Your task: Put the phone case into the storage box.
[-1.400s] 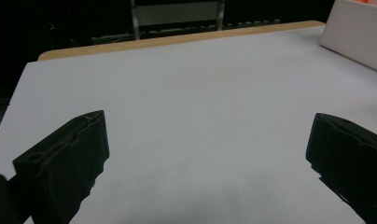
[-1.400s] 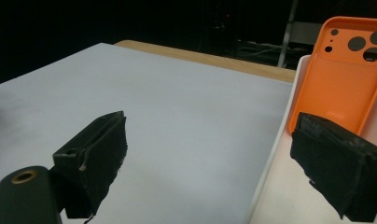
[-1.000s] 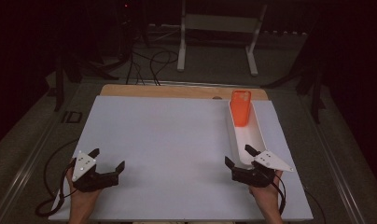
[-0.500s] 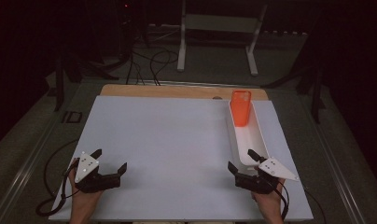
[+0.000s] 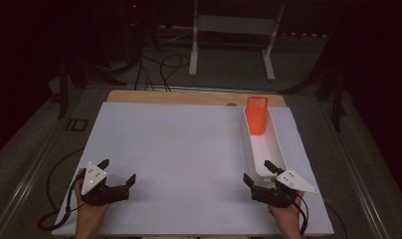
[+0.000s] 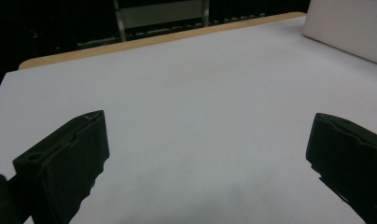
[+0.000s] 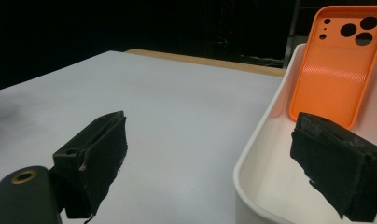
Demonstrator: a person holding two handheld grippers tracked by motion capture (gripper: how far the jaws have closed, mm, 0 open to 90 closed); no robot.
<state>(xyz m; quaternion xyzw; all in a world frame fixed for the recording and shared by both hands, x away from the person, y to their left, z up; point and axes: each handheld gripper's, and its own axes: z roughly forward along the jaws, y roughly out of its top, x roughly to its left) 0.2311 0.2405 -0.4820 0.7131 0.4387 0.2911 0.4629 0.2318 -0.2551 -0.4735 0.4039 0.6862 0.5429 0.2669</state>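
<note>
So I've got my left gripper [image 5: 118, 172] down at the near left corner of the white table [image 5: 189, 149], jaws spread wide with nothing between them, just bare tabletop underneath. My right gripper [image 5: 261, 172] sits at the near right, also wide open and holding nothing, parked right at the near end of the white tray [image 5: 278, 149]; in the right gripper view one jaw hangs over the tray's inside and the other over the table next to it. A bit farther out, the tray runs lengthwise away from me along the right side of the table. At its far end the orange phone case [image 5: 257, 115] stands upright, leaning against the tray's back wall, camera cutouts at the top. It's well apart from both grippers. Past that is the table's wooden far edge [image 5: 189, 97].
</note>
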